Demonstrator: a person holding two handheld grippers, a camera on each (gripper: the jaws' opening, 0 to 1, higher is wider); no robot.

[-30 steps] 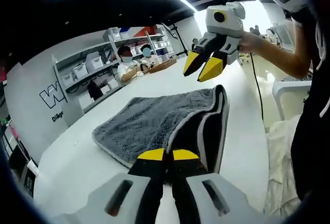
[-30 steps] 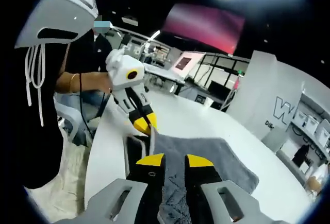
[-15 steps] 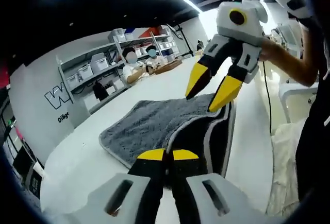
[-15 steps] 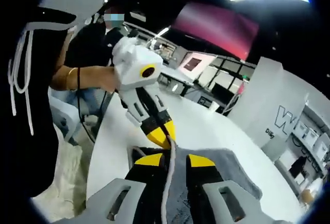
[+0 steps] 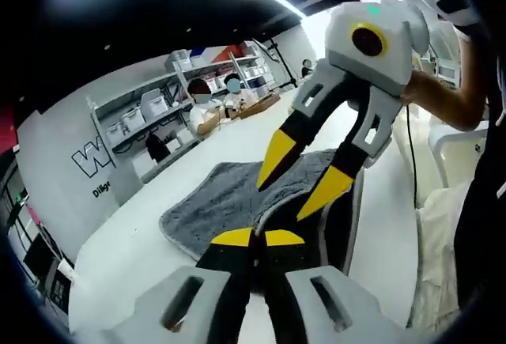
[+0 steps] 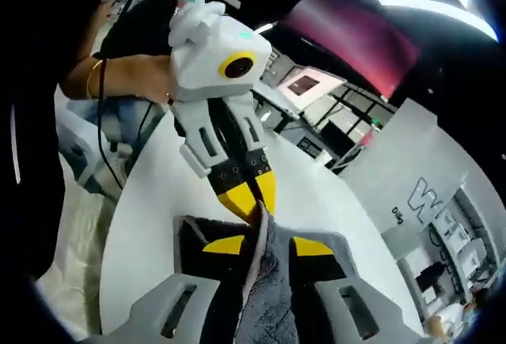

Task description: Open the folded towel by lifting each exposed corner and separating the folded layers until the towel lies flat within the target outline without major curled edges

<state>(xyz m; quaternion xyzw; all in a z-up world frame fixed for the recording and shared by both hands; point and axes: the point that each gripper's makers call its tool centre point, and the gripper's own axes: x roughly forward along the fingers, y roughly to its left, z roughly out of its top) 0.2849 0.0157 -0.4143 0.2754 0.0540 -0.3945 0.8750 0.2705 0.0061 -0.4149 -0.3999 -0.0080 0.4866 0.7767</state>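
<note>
A grey towel (image 5: 221,198) with a pale hem lies folded on the white table (image 5: 126,257). My left gripper (image 5: 258,238) is shut on a near edge of it, holding that layer up. In the left gripper view my right gripper (image 5: 302,176) reaches in from the upper right, jaws open, just above the raised edge. In the right gripper view the lifted towel (image 6: 265,289) fold rises between the open jaws of my right gripper (image 6: 269,245). My left gripper (image 6: 253,195) comes down from above there, its yellow tips pinched on the towel's hem.
Shelves with storage bins (image 5: 150,111) line the far wall, and people (image 5: 209,99) sit at the table's far end. A person's arm (image 5: 443,95) holds the right gripper; a hand (image 6: 134,75) holds the left. A cable (image 5: 411,154) hangs past the table edge.
My right gripper has moved in close to the left one, and its open jaws now straddle the lifted fold. The left gripper has kept its hold on the towel.
</note>
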